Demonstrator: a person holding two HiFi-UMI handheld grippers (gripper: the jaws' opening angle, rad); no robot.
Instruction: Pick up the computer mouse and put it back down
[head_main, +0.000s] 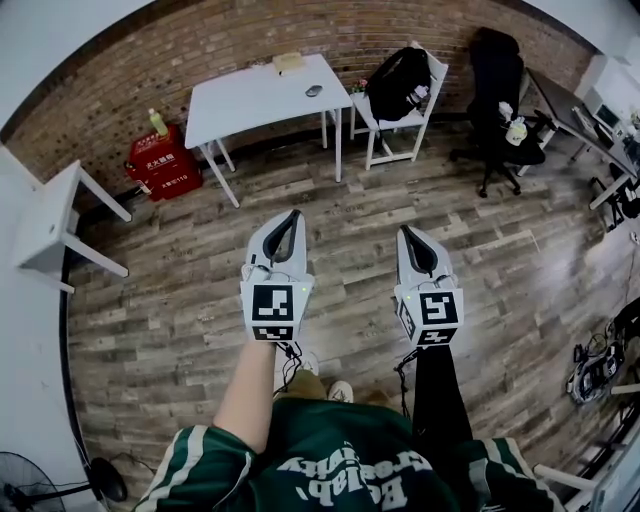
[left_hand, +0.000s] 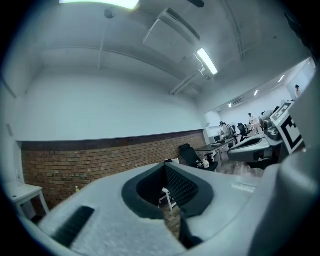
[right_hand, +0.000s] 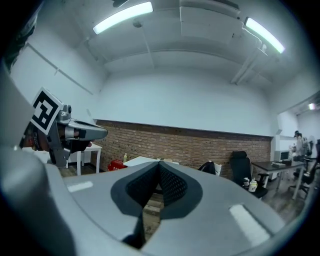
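**Both tongs shut and empty, the mouse far off on the table**

The wooden floor (head_main: 180, 270) lies wide between me and the white table (head_main: 250, 105), so I think the first risk is coming in off line. I could knock a table leg, or the chair (head_main: 392, 124) with the black bag (head_main: 398, 82) just beside it. My left tongs (head_main: 290, 218) and right tongs (head_main: 413, 235) are level in front of me, jaws fully together with nothing in them. If I reach in without opening them, I'd shove rather than grasp. The mouse (head_main: 314, 91) lies on the table's right part, near the chair-side edge. It is small, rounded and probably slick, so a nudge could send it off the edge. A shallow pinch could squirt it out.
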